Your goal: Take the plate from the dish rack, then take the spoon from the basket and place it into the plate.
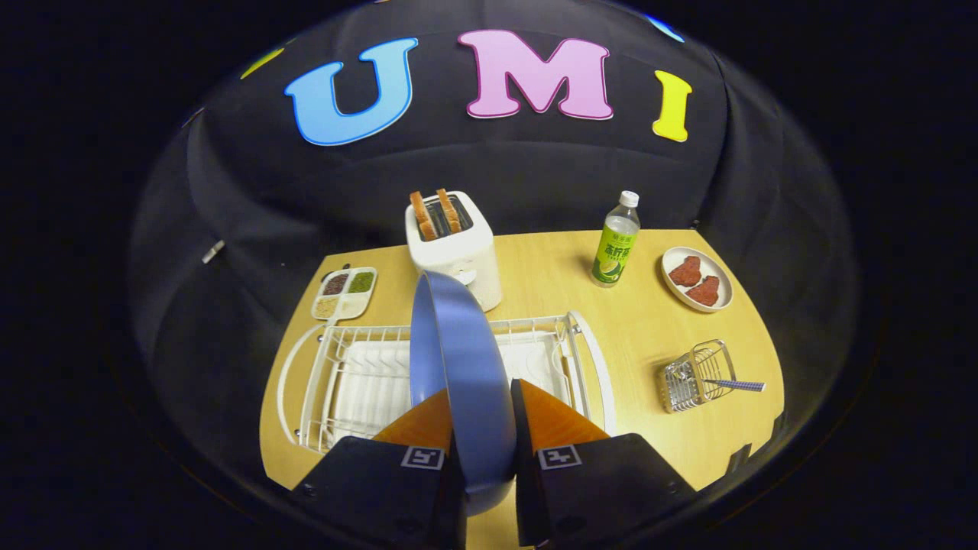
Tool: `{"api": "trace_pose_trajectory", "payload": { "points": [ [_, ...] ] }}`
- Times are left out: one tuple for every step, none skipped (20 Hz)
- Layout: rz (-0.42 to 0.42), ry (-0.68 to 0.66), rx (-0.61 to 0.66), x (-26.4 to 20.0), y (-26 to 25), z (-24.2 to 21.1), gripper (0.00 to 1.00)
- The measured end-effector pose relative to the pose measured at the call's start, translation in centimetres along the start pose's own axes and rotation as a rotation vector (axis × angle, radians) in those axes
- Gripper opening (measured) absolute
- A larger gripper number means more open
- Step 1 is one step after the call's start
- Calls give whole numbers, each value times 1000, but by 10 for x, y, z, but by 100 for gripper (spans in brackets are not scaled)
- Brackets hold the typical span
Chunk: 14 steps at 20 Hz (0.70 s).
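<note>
My hand-held gripper (481, 397) was clamped on the plate (458, 359), both fingers pinching it. It was plain blue, glossy, standing edge-on above the white dish rack (359, 374).

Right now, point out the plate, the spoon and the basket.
plate (458, 344), gripper view, its blue face, between the fingers.
spoon (737, 384), gripper view, its handle.
basket (691, 378), gripper view, its wire wall.

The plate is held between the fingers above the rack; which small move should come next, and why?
Probably carry the plate sideways to bare table and lay it flat. The gripper grips it on edge over the dish rack, and the spoon waits in the basket.
</note>
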State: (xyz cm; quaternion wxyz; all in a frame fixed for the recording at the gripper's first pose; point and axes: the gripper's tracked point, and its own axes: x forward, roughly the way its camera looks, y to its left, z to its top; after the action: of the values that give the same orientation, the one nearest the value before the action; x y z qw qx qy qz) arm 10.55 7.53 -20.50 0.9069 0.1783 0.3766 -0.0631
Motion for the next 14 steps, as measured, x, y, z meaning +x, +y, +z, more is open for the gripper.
{"api": "trace_pose_trajectory", "payload": {
  "points": [
    [28, -5, 5, -10, -3, -4, 29],
    [54, -13, 8, -21, -7, -7, 29],
    [79, -23, 7, -31, -10, -9, 29],
    [100, -30, 6, -42, -16, -14, 29],
    [117, -31, 5, -52, -22, -19, 29],
    [129, -26, 2, -61, -28, -27, 29],
    [136, -18, 1, -69, -35, -35, 29],
    [141, -7, 2, -76, -43, -44, 29],
    [148, 6, 3, -83, -50, -54, 29],
    [157, 21, 5, -89, -57, -64, 29],
    [166, 40, 7, -94, -63, -77, 29],
    [171, 59, 13, -100, -70, -89, 29],
    [174, 80, 24, -105, -77, -101, 29],
    [174, 101, 37, -109, -84, -113, 29]
  ]
}}
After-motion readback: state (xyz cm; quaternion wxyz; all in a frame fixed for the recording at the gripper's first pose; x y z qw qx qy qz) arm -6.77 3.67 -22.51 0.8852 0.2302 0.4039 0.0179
